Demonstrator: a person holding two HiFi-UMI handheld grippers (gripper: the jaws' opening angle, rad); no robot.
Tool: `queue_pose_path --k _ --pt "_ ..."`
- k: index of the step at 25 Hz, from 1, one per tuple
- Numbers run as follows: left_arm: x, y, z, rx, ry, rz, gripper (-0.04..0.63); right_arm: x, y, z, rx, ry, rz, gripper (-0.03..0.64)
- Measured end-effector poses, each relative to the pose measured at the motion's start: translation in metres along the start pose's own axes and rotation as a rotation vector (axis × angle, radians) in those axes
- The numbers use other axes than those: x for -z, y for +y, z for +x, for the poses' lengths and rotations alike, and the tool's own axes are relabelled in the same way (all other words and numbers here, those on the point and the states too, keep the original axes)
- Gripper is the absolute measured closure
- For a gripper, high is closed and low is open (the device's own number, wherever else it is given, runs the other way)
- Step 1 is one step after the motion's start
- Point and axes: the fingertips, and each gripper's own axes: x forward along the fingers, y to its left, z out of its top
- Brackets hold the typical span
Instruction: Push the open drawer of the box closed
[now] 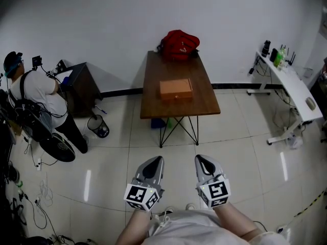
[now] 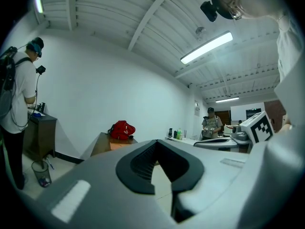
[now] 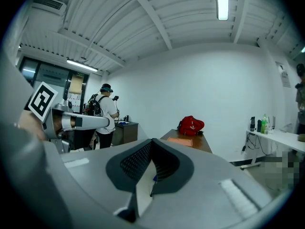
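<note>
Pale glossy floor (image 1: 102,167) tiles take up most of the room. A long brown worktop (image 1: 173,69) on thin black legs stands at 12 o'clock from whoever holds the tools, with its short end toward them. A white worktop (image 1: 294,83) carrying bottles and small gear runs off at 2 o'clock. A dark cabinet (image 1: 84,83) sits against the wall at 10 o'clock. A person (image 1: 38,93) in a white shirt, with straps across the back, stands at that cabinet and faces it.

On the brown worktop, a red bag (image 1: 179,45) is slumped at the far 12 o'clock end. The flat orange box (image 1: 176,89) lies near the middle, at 6 o'clock from the bag and apart from it. Its drawer is too small to make out from here.

The left claw (image 1: 156,160) and right claw (image 1: 201,158) hang side by side low over the floor, well short of the worktop. Each has its tips pressed together on nothing. A round bin (image 1: 98,126) stands on the floor between the cabinet and the brown worktop.
</note>
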Motion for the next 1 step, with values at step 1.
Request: queue_pose_path --k 1 --pt "-0.0002 -0.0005 0.0012 -0.001 0.001 0.000 0.589 -0.0006 -0.0018 -0.0004 0.001 -0.001 -0.001 0.614"
